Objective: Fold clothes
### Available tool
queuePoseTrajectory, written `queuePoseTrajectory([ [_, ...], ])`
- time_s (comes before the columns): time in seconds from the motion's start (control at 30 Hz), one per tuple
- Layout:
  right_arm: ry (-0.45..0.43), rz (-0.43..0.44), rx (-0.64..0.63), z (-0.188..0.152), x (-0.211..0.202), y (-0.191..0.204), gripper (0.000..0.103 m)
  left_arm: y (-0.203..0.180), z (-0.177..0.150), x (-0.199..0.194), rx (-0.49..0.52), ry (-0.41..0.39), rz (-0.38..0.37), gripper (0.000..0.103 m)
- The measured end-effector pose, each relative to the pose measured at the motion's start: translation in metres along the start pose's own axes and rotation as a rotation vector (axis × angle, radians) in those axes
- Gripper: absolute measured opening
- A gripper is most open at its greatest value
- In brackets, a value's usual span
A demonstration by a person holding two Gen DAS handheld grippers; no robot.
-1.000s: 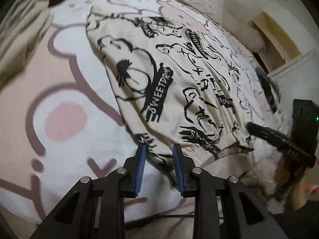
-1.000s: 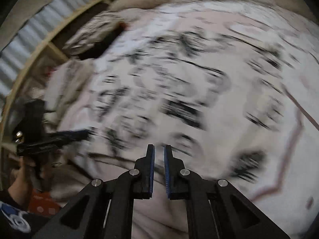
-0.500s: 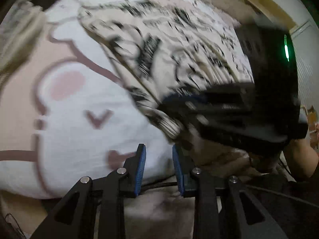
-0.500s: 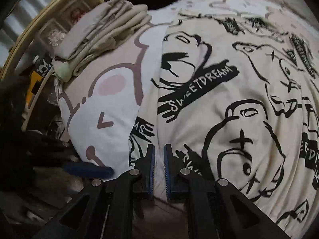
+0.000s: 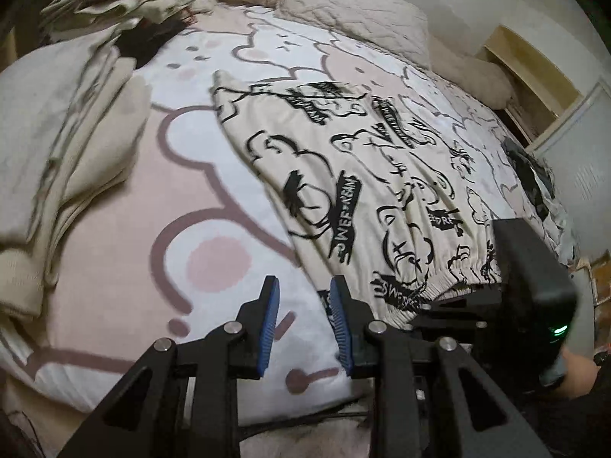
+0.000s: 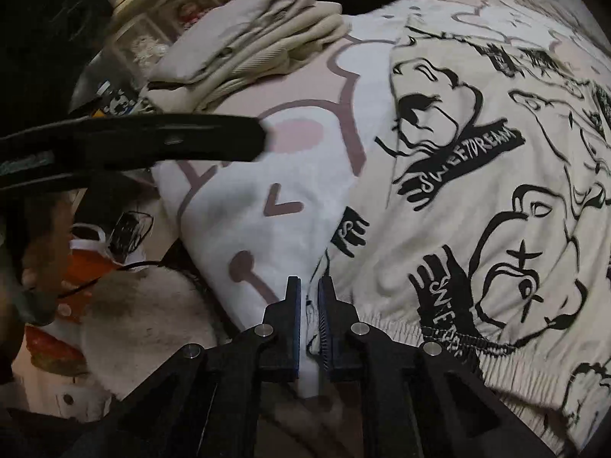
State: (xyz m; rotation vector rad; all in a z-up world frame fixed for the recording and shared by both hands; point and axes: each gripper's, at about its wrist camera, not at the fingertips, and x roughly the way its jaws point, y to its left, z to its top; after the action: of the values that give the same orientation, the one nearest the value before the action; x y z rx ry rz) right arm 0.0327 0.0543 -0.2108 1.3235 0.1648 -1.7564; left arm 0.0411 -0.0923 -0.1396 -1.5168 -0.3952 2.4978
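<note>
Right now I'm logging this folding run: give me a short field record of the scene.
surface: bed with pink bear-print sheet
garment: cream printed garment with black SWEETDREAM graphics, spread flat, elastic hem toward the grippers
left gripper: open, holding nothing, beside the hem corner
right gripper: jaws nearly closed at the hem corner; grip unclear
also on bed: stack of folded beige clothes

Both wrist views low at bed [image 5: 114, 198] edge, sharing printed garment [image 5: 362, 175]
</note>
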Motion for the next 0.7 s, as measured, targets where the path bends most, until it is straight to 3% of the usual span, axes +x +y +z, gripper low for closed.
queuePoseTrajectory([
  [0.27, -0.212, -0.085, 0.418, -0.055, -0.11, -0.095, 0.011, -0.055, 0.006, 0.046, 0.189, 0.022, -0.009, 0.027],
  [0.37, -0.292, -0.117, 0.574, -0.076, -0.152, -0.131, 0.011, -0.066, -0.002, 0.07, 0.268, 0.072, 0.074, 0.027],
  [0.43, -0.239, -0.171, 0.655, -0.091, -0.15, -0.153, 0.011, -0.062, -0.011, 0.082, 0.285, 0.104, 0.118, 0.027],
  [0.57, -0.163, -0.21, 0.688, -0.12, -0.134, -0.159, 0.011, -0.054, -0.02, 0.074, 0.271, 0.108, 0.105, 0.027],
  [0.7, -0.196, -0.161, 0.748, -0.134, -0.146, -0.157, 0.011, -0.042, -0.011, 0.057, 0.213, 0.076, 0.101, 0.027],
])
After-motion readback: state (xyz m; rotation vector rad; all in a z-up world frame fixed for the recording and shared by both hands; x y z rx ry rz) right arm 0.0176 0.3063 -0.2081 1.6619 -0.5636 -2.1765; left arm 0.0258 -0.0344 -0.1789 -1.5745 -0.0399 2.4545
